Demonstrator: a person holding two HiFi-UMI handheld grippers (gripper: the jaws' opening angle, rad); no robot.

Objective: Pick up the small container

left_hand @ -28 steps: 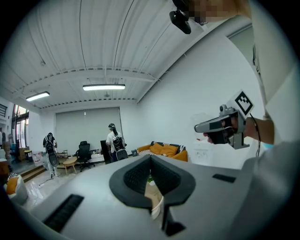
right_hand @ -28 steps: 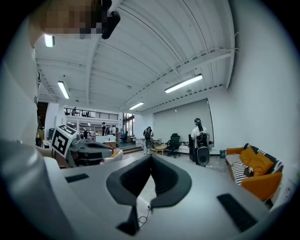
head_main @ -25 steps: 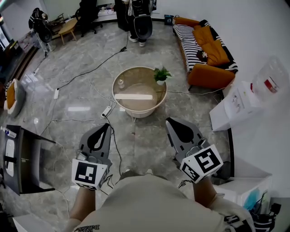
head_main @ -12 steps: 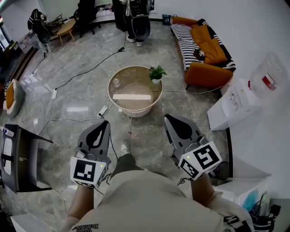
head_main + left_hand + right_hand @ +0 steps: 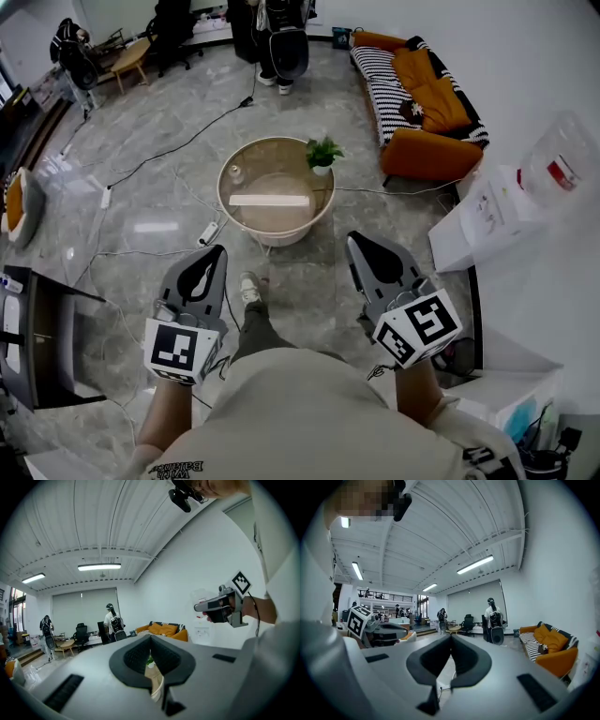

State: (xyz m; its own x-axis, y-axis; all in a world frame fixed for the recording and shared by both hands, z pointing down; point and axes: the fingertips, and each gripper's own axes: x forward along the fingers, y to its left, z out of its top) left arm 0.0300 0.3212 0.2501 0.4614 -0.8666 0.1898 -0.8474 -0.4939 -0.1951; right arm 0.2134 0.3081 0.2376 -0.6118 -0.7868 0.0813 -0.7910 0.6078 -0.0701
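Observation:
The small container is a little pale jar standing at the left rim of a round glass-topped table, far ahead of me on the floor. A potted green plant and a flat white strip share the tabletop. My left gripper and right gripper are held in the air at waist height, well short of the table, both shut with nothing in them. Each gripper view shows the other gripper beside it.
Cables and a power strip trail over the grey tiled floor left of the table. An orange sofa stands at the back right, a white box at the right, a dark cabinet at the left. A person stands at the back.
The view has shifted as the person steps forward: a foot now shows ahead between the grippers. Both grippers stay shut in about the same places.

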